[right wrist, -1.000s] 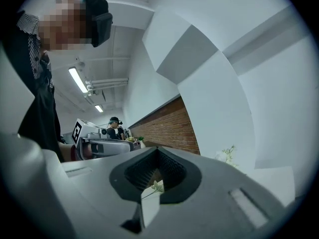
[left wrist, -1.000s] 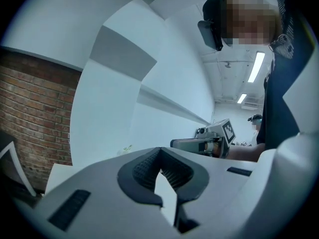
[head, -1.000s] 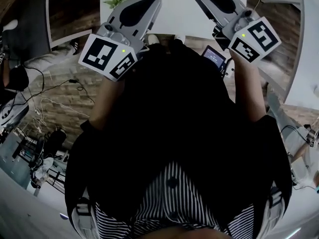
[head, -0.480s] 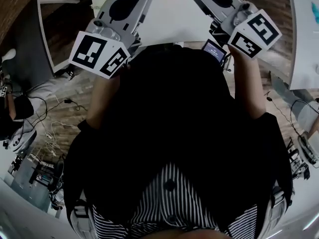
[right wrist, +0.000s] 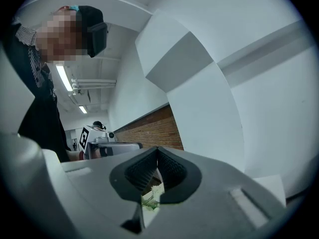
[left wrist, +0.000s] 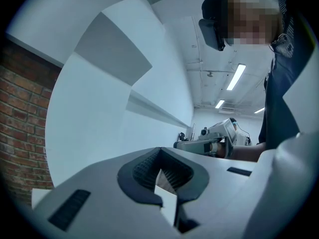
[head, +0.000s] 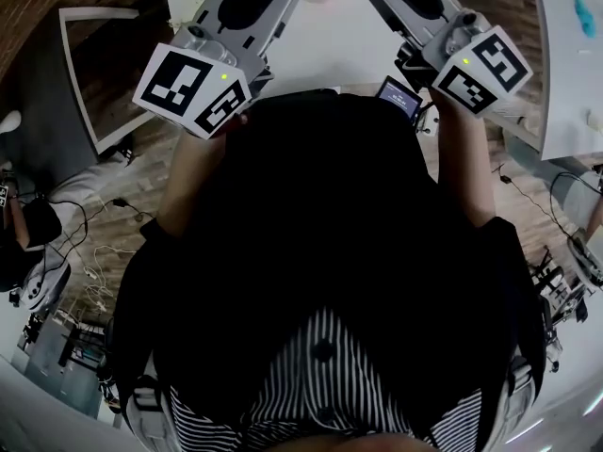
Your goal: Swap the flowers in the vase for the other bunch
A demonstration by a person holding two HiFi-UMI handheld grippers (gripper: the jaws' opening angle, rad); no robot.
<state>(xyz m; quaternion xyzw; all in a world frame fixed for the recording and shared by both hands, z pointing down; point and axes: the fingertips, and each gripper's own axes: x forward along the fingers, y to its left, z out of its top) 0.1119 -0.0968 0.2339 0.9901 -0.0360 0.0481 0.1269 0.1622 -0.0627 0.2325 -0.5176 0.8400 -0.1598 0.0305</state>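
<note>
Only a scrap of the flowers [right wrist: 149, 199] shows: pale blooms and green leaves, seen through the slot under the right gripper's [right wrist: 158, 152] ribbed black pads, out ahead over the smooth white table [head: 325, 40]. Whether they stand in a vase cannot be told. The right gripper and the left gripper [left wrist: 159, 152], both grey plastic, have their jaws pressed together on nothing.

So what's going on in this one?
A person holds the left tongs and the right tongs up in front of the chest, over a white table. Both are shut with nothing between them. Only a bit of greenery shows beyond the right tongs; neither bunch is being handled.
</note>
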